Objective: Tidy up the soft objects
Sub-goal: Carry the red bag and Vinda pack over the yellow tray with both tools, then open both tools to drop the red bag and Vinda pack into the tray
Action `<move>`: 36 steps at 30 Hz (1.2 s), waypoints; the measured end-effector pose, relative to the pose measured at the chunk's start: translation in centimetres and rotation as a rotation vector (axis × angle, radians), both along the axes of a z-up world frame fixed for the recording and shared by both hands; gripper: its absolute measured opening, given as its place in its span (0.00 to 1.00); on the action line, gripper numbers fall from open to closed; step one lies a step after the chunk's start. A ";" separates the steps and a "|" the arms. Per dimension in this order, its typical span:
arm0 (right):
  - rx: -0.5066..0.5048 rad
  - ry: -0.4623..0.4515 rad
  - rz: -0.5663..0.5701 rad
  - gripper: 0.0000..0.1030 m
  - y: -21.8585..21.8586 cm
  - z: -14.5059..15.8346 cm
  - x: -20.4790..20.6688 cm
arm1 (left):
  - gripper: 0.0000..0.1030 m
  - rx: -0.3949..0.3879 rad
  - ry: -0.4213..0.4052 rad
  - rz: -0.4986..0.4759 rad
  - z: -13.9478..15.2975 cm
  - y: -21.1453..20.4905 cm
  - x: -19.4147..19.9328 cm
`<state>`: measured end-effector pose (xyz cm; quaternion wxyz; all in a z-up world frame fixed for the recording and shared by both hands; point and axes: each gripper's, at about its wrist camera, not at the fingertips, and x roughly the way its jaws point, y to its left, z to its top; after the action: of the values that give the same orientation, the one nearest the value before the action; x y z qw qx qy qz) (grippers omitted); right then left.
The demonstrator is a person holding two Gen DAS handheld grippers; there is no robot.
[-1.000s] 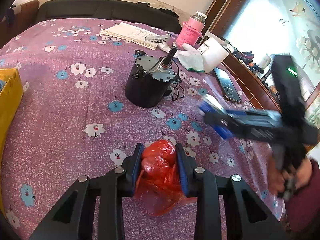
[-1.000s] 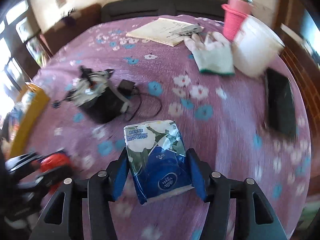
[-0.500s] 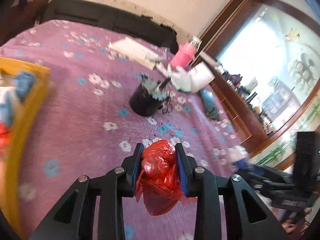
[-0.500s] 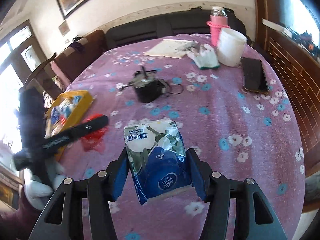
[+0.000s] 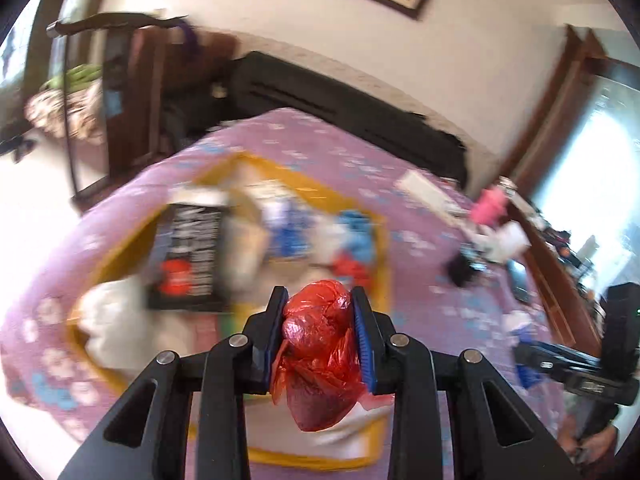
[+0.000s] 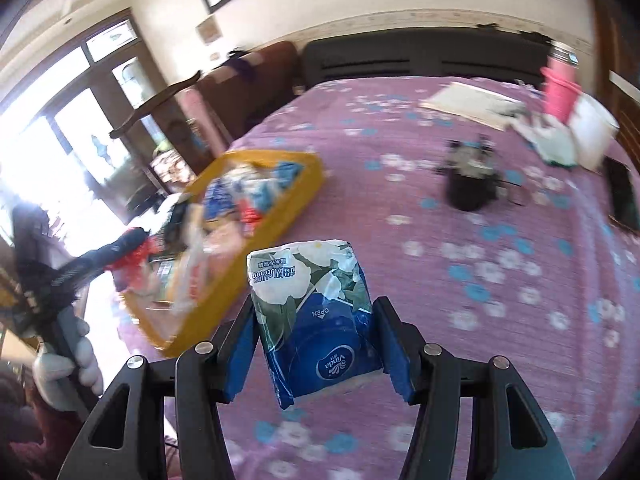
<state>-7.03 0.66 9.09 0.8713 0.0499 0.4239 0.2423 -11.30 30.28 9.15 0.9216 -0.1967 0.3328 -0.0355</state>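
Note:
My left gripper [image 5: 319, 300] is shut on a crumpled red plastic bag [image 5: 318, 354] and holds it in the air over the near end of a yellow box [image 5: 382, 248]. The box holds several soft packs and bags, blurred by motion. My right gripper [image 6: 316, 322] is shut on a blue and white tissue pack [image 6: 316, 312], held above the purple flowered tablecloth [image 6: 500, 288]. The yellow box [image 6: 304, 200] lies to its left. The left gripper with the red bag [image 6: 128, 258] shows at the far left of the right wrist view.
A black motor with a cable [image 6: 470, 182] stands mid-table. Farther back are a notebook [image 6: 472, 104], a pink bottle [image 6: 560, 88], a white cup [image 6: 592, 132], gloves [image 6: 548, 140] and a black phone [image 6: 622, 194]. Dark chairs [image 6: 420, 58] line the far edge.
My left gripper has swung left with the red bag, from over the bare cloth to above the yellow box. My right gripper has risen and turned left with the tissue pack.

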 end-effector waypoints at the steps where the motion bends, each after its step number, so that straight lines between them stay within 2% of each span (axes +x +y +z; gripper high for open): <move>1: 0.001 -0.002 0.013 0.60 0.7 0.1 -0.1 | 0.30 -0.007 0.013 0.018 -0.5 0.9 0.0; 5: 0.013 0.004 0.122 0.60 5.9 0.4 -0.6 | 0.30 -0.034 0.036 0.049 -1.8 2.7 0.2; 11: -0.026 0.008 0.289 0.60 13.5 -0.7 -1.5 | 0.30 -0.043 0.038 0.045 -1.8 4.2 0.6; 18: -0.030 0.076 0.363 0.60 18.6 -3.8 0.2 | 0.30 0.032 0.042 -0.005 -0.4 4.0 3.3; 23: -0.083 0.112 0.355 0.60 20.0 -5.9 1.8 | 0.30 0.073 0.114 -0.071 -1.4 3.1 7.7; 27: -0.170 0.079 0.328 0.60 20.3 -7.0 2.2 | 0.30 0.098 0.172 -0.115 -2.8 2.0 11.0; 30: -0.199 0.067 0.319 0.60 20.5 -7.4 2.3 | 0.30 0.113 0.212 -0.128 -3.9 1.3 12.7; 34: -0.209 0.062 0.346 0.62 20.9 -7.6 1.7 | 0.32 0.186 0.256 -0.141 -4.4 0.3 13.6; 36: -0.213 0.060 0.374 0.62 21.1 -7.6 1.2 | 0.38 0.213 0.262 -0.148 -4.5 0.0 13.5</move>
<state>-5.79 21.73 1.50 0.7984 -0.1148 0.4748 0.3520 2.22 30.28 4.60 0.8808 -0.0760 0.4655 -0.0419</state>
